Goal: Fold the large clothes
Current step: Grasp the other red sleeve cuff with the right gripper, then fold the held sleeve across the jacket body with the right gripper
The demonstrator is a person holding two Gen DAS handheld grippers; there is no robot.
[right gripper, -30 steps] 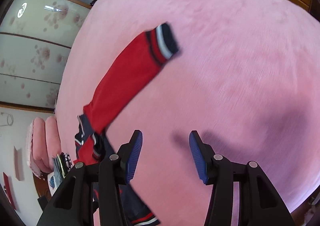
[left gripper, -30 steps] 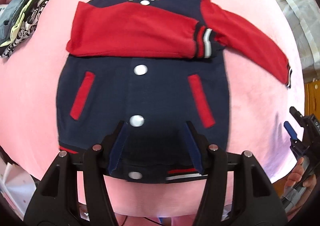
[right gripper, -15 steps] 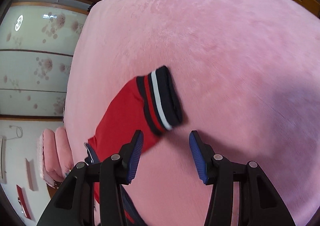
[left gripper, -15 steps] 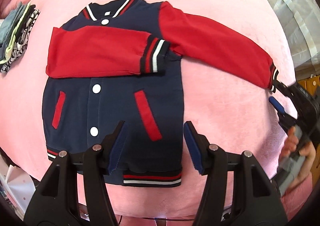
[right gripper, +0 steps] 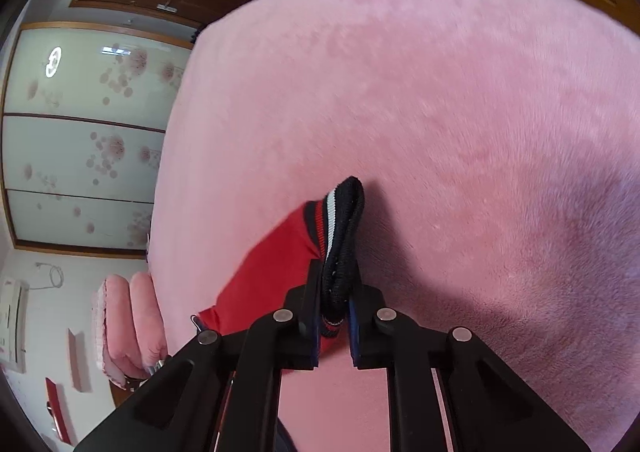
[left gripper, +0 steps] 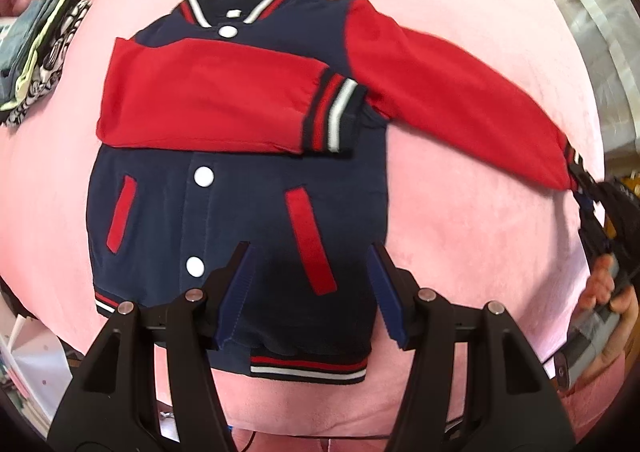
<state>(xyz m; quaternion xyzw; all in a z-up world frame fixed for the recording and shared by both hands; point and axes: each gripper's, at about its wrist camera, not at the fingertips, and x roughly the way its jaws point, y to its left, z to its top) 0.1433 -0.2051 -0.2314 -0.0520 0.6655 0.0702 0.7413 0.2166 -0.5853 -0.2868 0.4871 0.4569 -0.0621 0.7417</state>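
Your left gripper [left gripper: 310,292] hovered with its jaws apart over the lower front of the jacket [left gripper: 240,212], just above the hem [left gripper: 308,368], gripping nothing. The jacket lay face up on the pink blanket [left gripper: 460,252], and it is the landmark for everything else here. Across its chest, one red sleeve [left gripper: 208,100] was already folded over, its striped cuff reaching the jacket's far side.

What changed was at the other sleeve [left gripper: 460,104]. Half a second earlier your right gripper [right gripper: 334,328] was wide open, with the cuff [right gripper: 344,244] lying loose ahead of its fingers; by this moment it had closed on that cuff, the ribbed band pinched upright between the pads. From the left wrist view the sleeve ran out from the jacket's shoulder to where your right hand [left gripper: 608,300] held the tool at the blanket's edge.

That probably meant the grasp was made and the second sleeve was ready to be carried in across the chest. Beyond the jacket's collar side, a small stack of folded clothes [left gripper: 40,52] sat apart.
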